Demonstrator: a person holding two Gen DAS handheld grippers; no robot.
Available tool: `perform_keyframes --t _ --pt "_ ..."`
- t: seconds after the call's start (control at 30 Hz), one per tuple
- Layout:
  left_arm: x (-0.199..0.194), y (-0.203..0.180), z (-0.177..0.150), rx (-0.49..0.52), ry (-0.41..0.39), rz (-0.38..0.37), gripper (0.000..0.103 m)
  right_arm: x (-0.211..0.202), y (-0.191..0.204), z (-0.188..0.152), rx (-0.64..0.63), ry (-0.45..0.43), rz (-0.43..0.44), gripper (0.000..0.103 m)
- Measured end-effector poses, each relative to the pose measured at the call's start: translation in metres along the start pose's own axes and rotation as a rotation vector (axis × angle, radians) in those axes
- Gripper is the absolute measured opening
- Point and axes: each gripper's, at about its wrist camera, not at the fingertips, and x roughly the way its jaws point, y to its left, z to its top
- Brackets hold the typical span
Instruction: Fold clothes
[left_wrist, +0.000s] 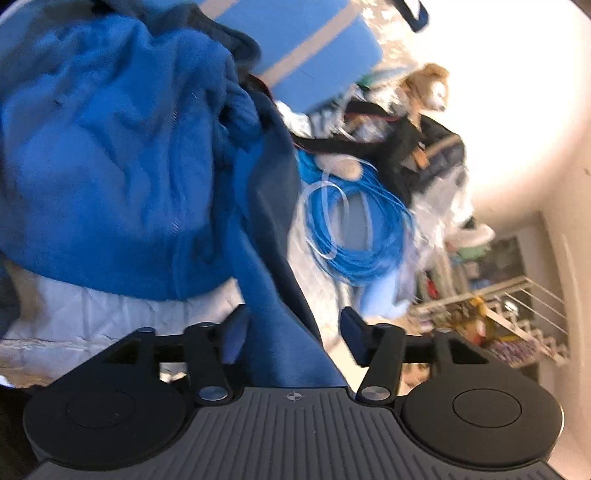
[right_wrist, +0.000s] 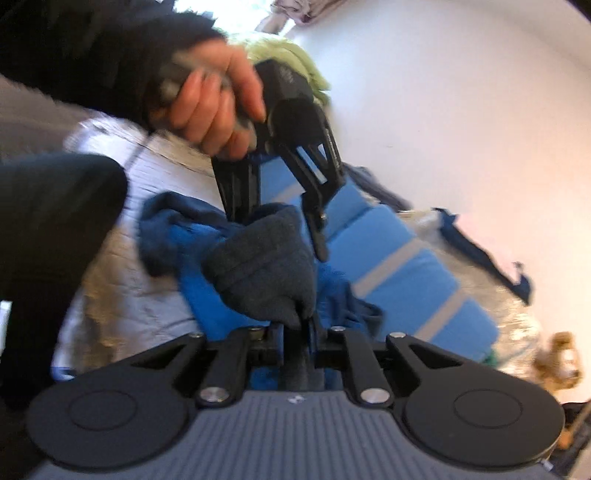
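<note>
A bright blue fleece garment with a dark navy lining lies bunched on a white quilted cover. My left gripper is open, its fingers wide apart. A strip of the blue cloth runs loosely between them. In the right wrist view a hand holds the left gripper over the garment, jaws apart. My right gripper is shut on a dark grey fleece fold that rises from the blue pile.
A blue cushion with grey stripes lies beyond the garment. A coil of blue cable, a black bag and a stuffed toy sit further back. A white drying rack stands at right. A dark sleeve fills the left.
</note>
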Motion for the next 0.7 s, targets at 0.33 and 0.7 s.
perform_keyframes --t 0.33,0.7 --pt "0.068 0.026 -0.015 -0.046 0.214 -0.295 0.059 -0.018 -0.035 -0.016 0.015 0.027 0.062 0.013" --pt "0.086 0.053 -0.019 -0.165 0.169 -0.499 0.063 -0.022 -0.054 -0.02 0.1 0.055 0.029 0.011"
